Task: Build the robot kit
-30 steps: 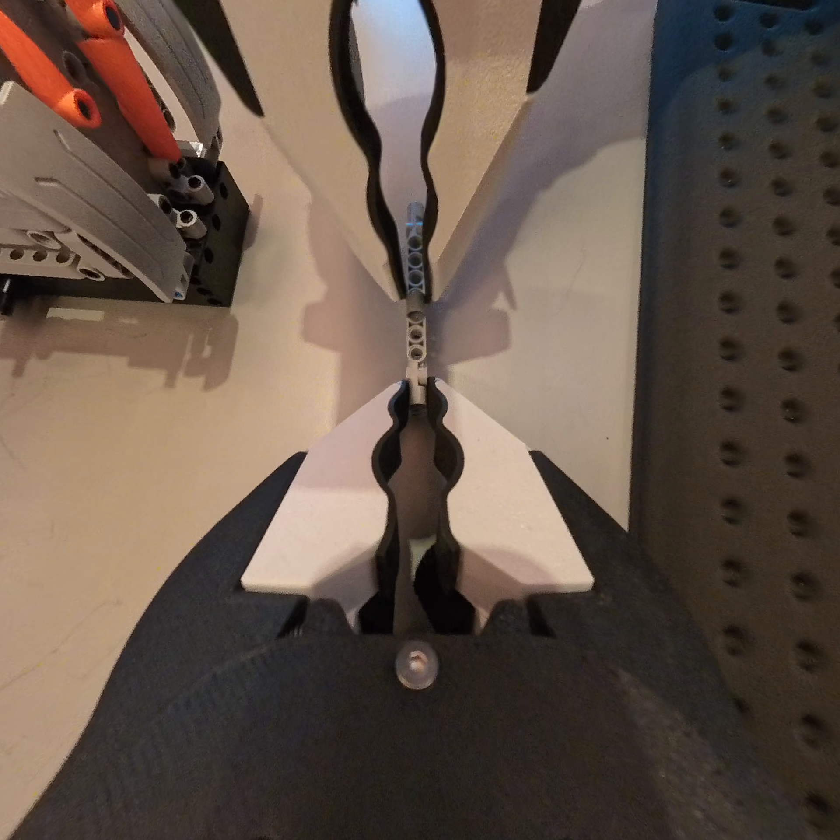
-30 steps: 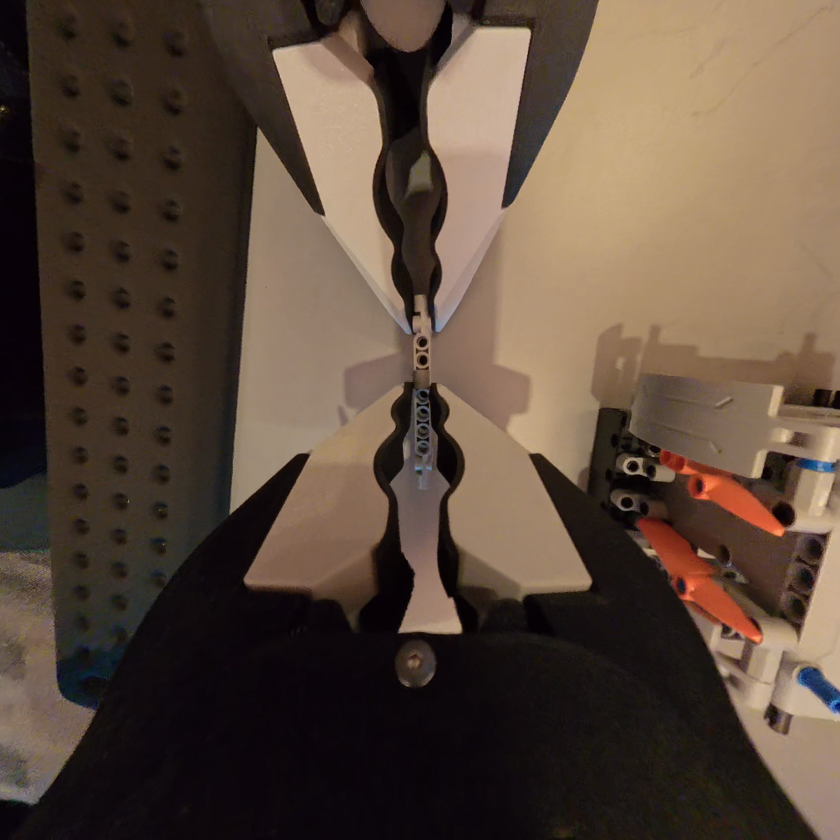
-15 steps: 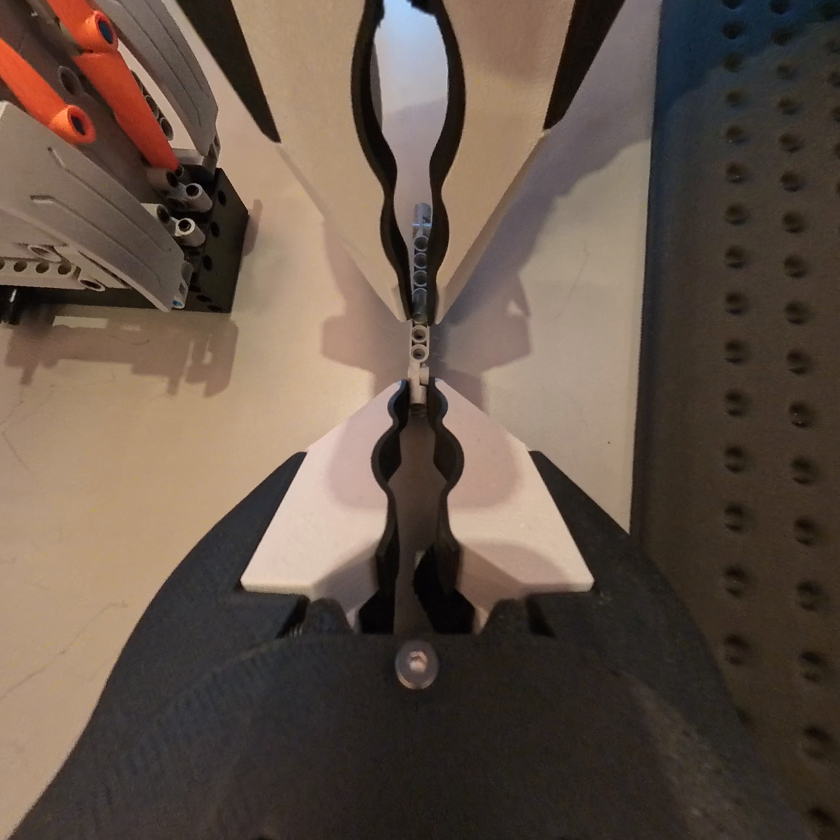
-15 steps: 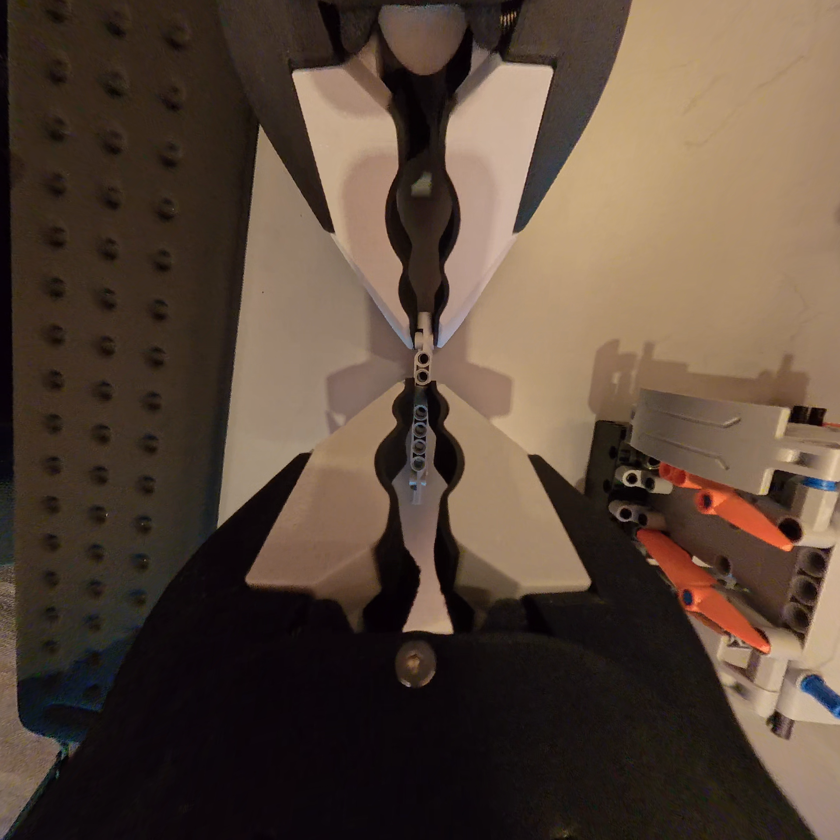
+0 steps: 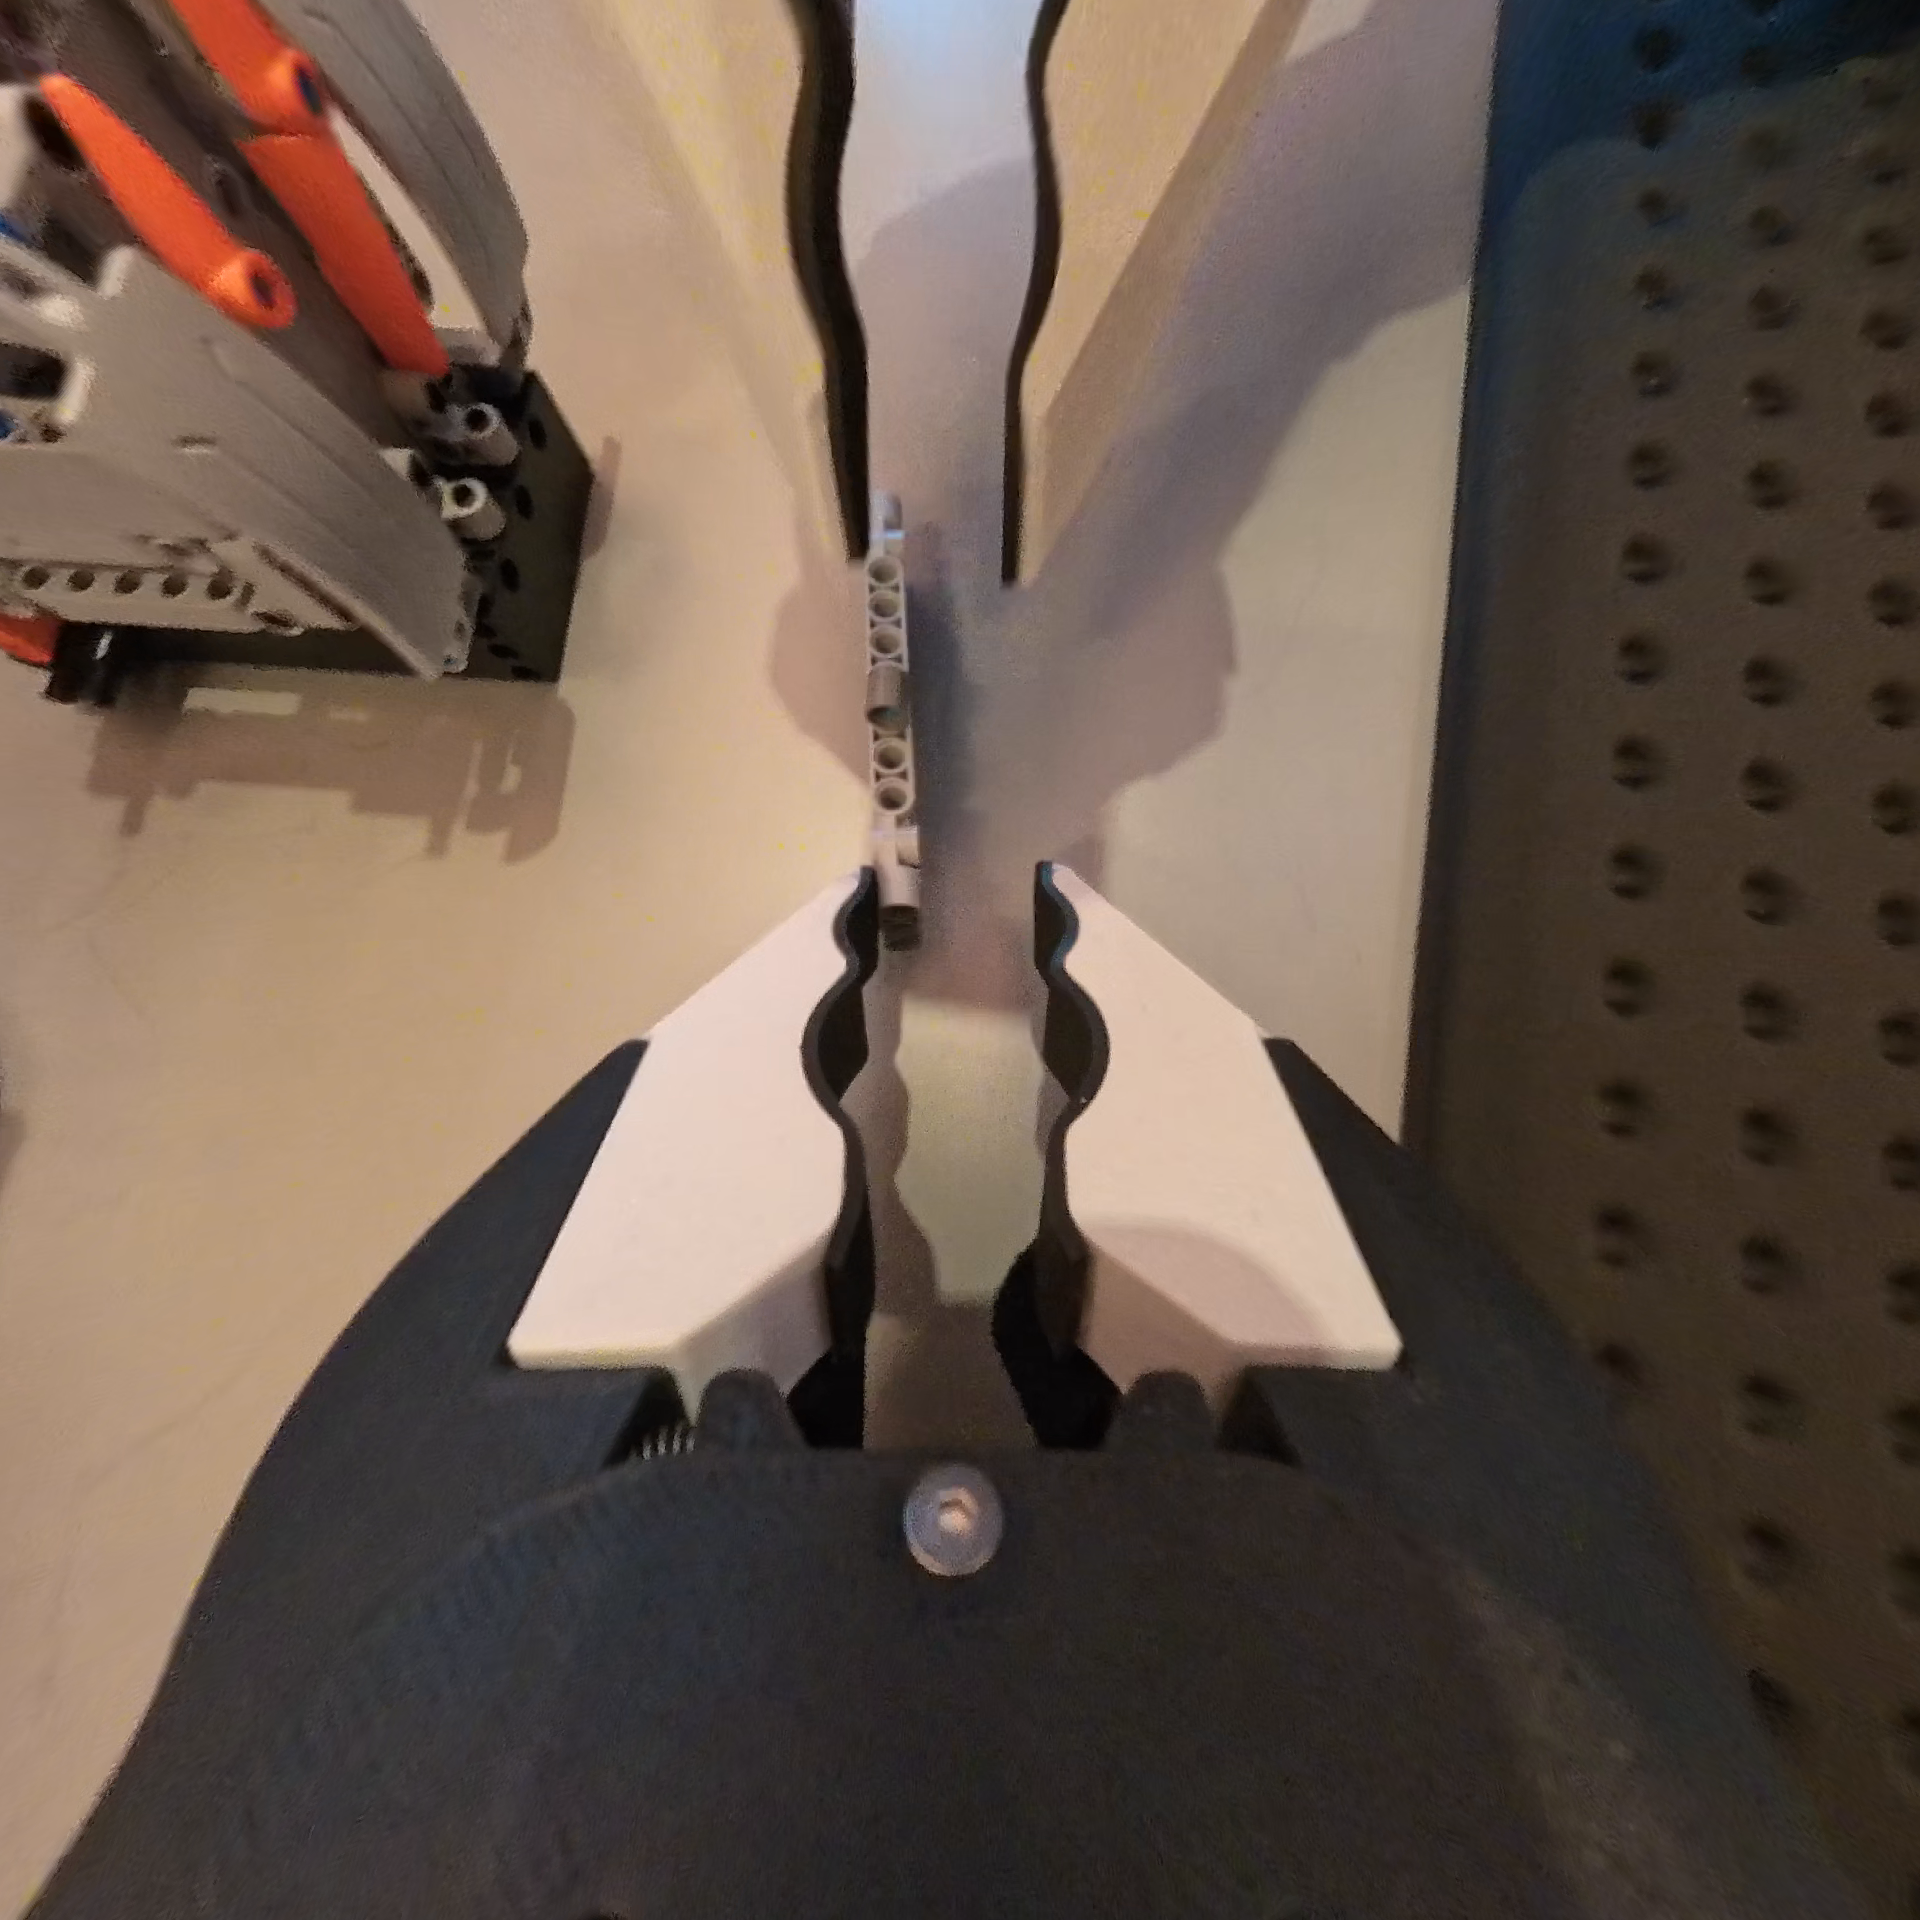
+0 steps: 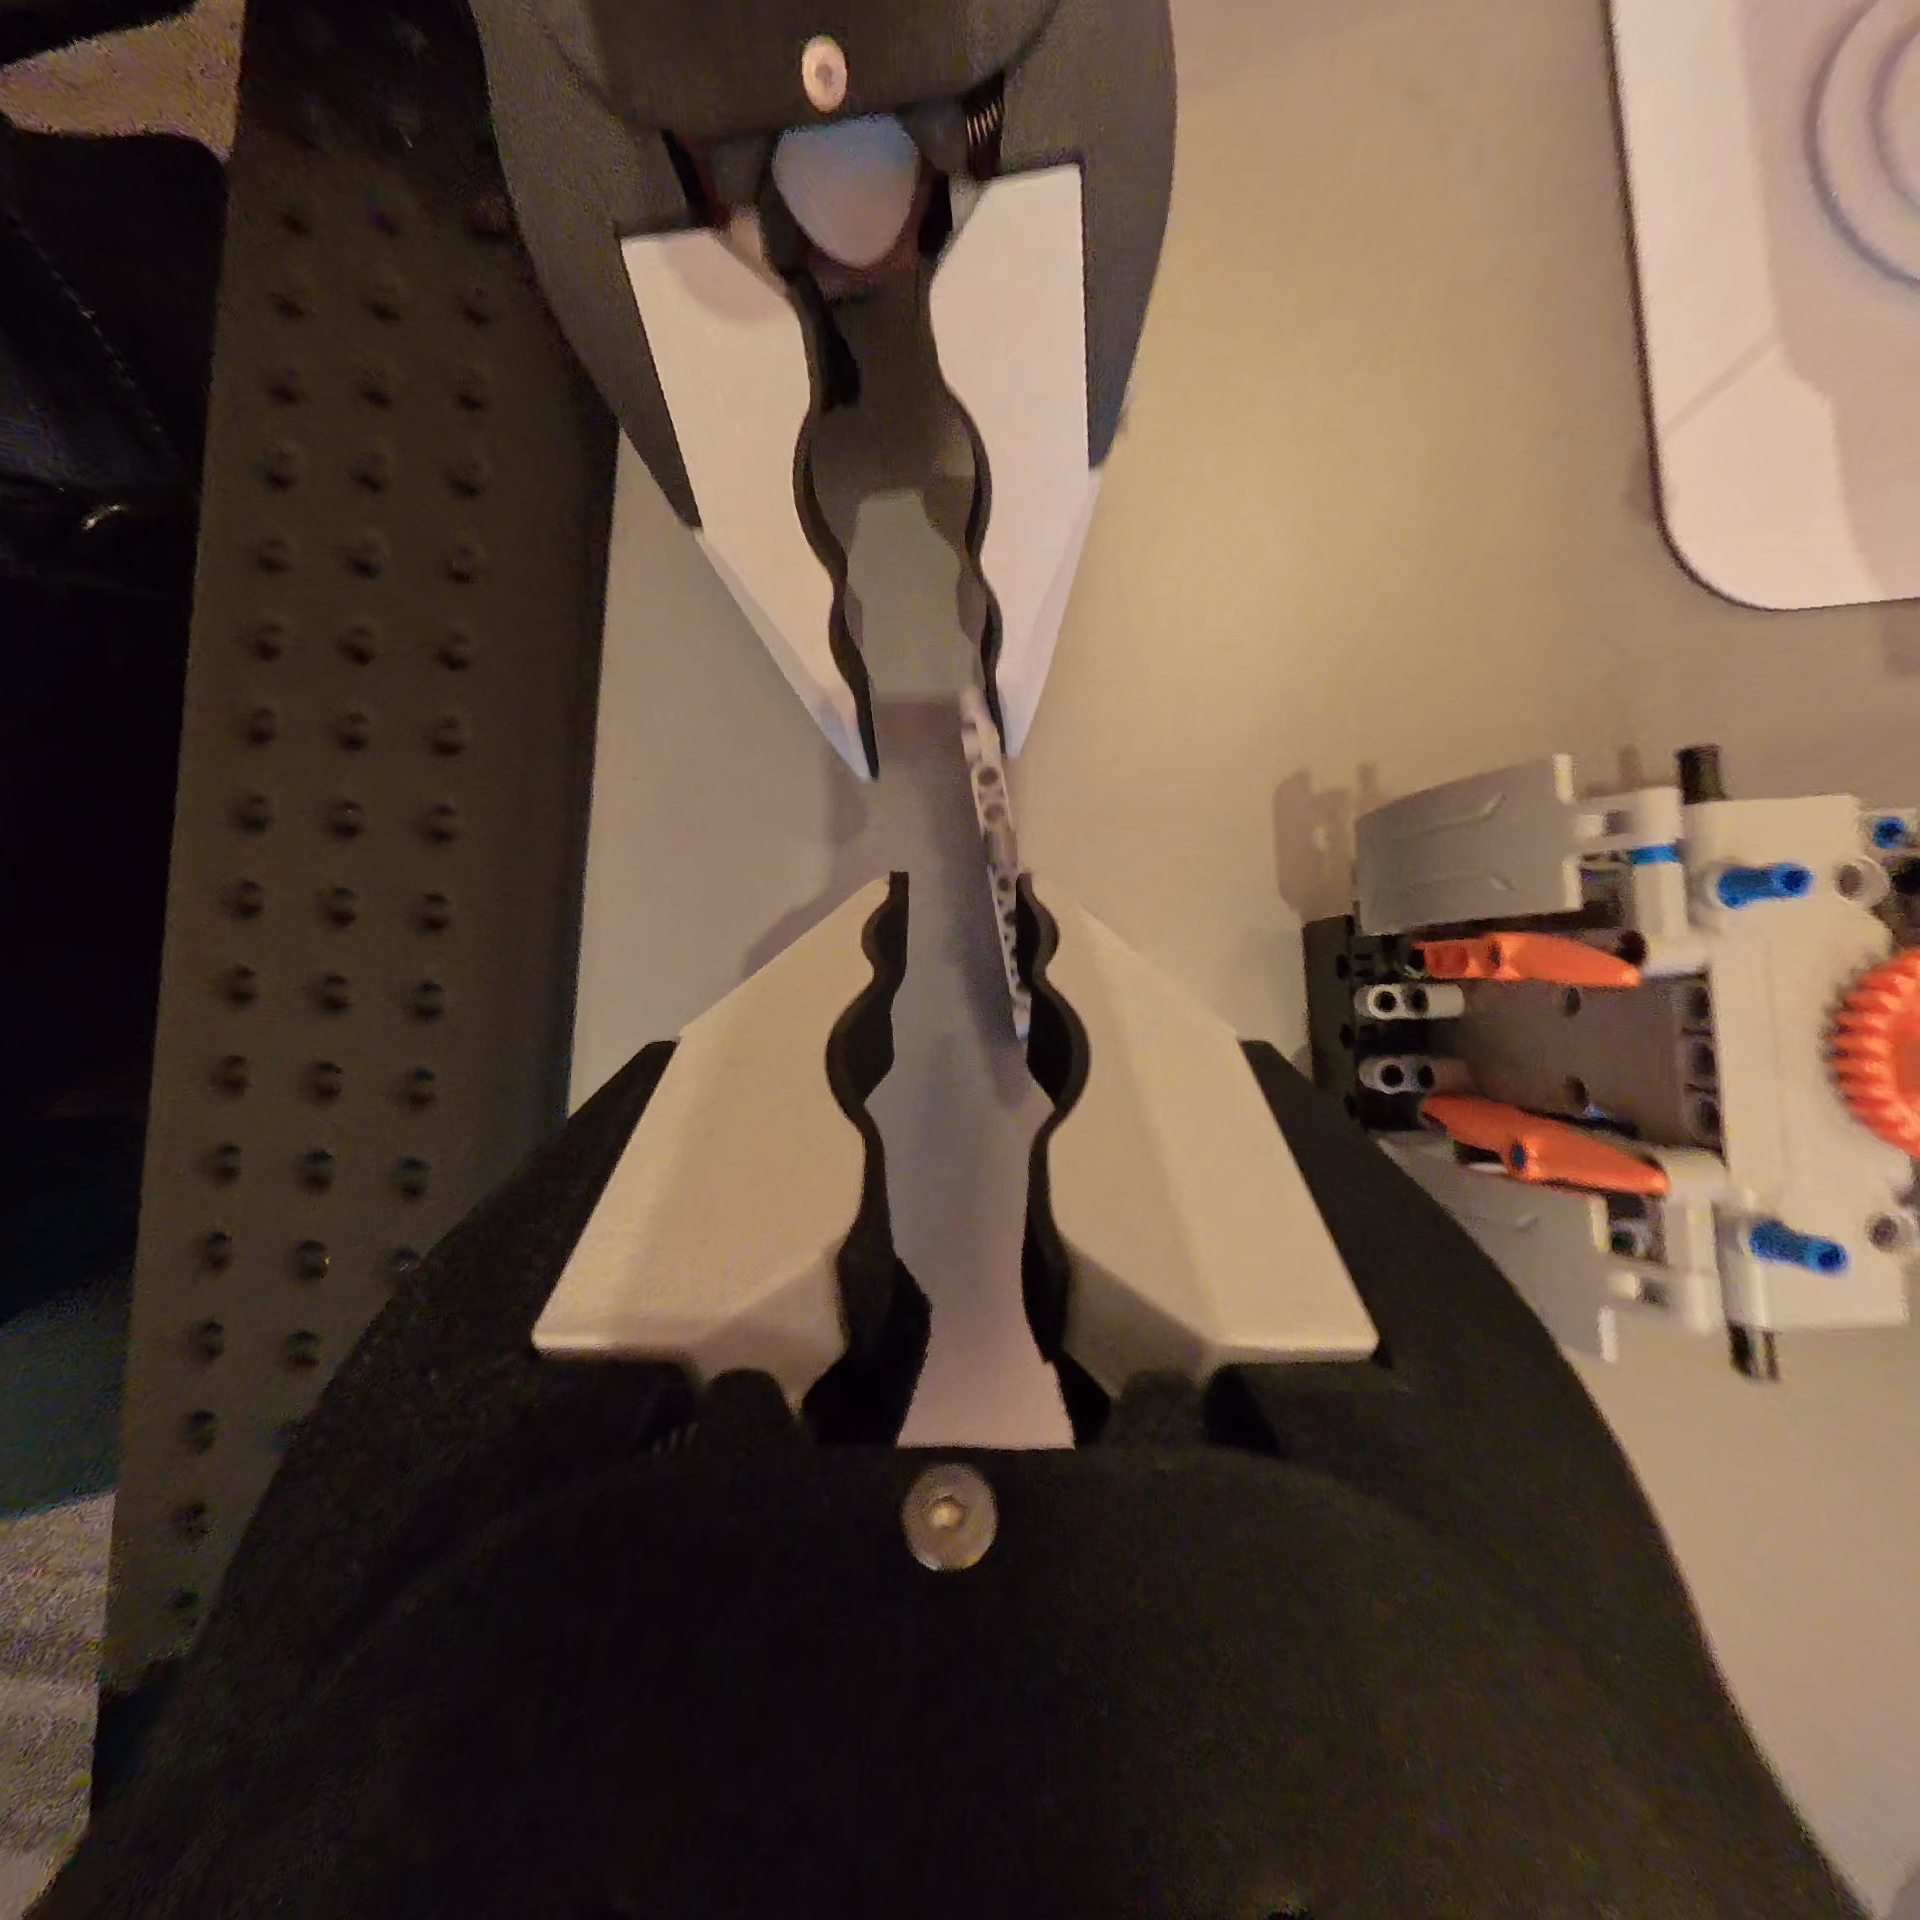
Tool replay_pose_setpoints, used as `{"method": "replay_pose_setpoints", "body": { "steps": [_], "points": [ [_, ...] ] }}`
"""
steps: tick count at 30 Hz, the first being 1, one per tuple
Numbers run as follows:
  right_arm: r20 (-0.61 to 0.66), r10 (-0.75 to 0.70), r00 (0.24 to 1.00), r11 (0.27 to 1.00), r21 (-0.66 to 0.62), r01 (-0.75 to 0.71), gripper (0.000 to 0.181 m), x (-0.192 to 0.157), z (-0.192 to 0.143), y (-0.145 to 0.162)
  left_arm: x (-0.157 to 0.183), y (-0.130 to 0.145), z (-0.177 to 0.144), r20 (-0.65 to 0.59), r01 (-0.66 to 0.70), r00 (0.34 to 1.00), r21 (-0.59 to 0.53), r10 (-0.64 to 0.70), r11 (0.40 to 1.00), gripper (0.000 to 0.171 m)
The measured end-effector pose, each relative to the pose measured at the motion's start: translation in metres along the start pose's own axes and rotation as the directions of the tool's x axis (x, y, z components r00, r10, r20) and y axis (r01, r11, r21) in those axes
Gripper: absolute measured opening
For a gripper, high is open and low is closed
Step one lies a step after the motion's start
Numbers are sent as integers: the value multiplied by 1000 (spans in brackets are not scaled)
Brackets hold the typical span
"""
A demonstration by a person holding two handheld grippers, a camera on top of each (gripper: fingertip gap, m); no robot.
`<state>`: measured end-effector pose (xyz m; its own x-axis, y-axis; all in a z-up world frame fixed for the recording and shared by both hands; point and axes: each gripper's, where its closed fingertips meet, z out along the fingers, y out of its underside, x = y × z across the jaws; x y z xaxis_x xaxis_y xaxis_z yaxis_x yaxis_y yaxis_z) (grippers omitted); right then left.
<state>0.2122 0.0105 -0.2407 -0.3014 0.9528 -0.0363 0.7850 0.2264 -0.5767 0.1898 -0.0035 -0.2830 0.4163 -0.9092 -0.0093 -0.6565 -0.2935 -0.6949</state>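
A thin light grey beam with holes (image 5: 888, 675) runs between my two grippers, which face each other tip to tip above the pale table (image 5: 312, 1039). My left gripper (image 5: 951, 878) is open; the beam's near end lies beside its left finger (image 5: 847, 935), and the other pad stands well clear. My right gripper (image 6: 964, 883) is open too; the beam (image 6: 997, 862) leans along its right finger (image 6: 1044, 966), blurred and tilted. Each gripper also shows in the other's view, the right one in the left wrist view (image 5: 930, 556) and the left one in the right wrist view (image 6: 940, 758), both with jaws apart.
A brick-built model (image 5: 260, 436) with grey panels and orange parts stands close beside the grippers and also shows in the right wrist view (image 6: 1558, 1039). A dark studded baseplate (image 5: 1714, 831) lies along the other side (image 6: 343, 831). A white rounded object (image 6: 1766, 312) sits at the far right. There is about 5 cm between the tips of the two grippers.
Both grippers were shut on the ends of the beam; now both have opened and let it go. The beam has tilted and rests against one finger of each.
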Motion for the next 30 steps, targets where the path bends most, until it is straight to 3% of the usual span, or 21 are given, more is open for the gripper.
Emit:
{"method": "replay_pose_setpoints", "body": {
  "steps": [5,11,14,17,22,23,24,30],
  "points": [
    [-19,37,999,998,47,-36,18,0,-5,5,5,13,-32,-38,81,996,9,-81,997,25],
    [-40,-15,999,1000,-20,15,31,1,31,4,7,24,-16,-45,75,996,-50,-77,996,9],
    [-4,-48,999,996,-78,47,6,-4,52,9,9,23,-12,-45,67,997,-54,-70,996,14],
    [30,-57,998,995,-81,59,5,-9,55,9,5,24,-15,-28,94,995,-39,-95,995,25],
    [44,-45,998,996,-81,49,5,-10,54,11,-6,36,-37,88,129,989,-102,-120,986,35],
    [49,-33,998,996,-82,37,17,-11,54,11,-7,42,-44,122,136,985,-134,-120,982,36],
    [51,-26,998,997,-77,30,23,-11,53,11,-9,47,-51,155,154,979,-159,-129,975,36],
    [37,-32,999,999,-13,33,23,-11,40,2,-20,71,-73,285,249,941,-222,-181,943,29]
  ]
}}
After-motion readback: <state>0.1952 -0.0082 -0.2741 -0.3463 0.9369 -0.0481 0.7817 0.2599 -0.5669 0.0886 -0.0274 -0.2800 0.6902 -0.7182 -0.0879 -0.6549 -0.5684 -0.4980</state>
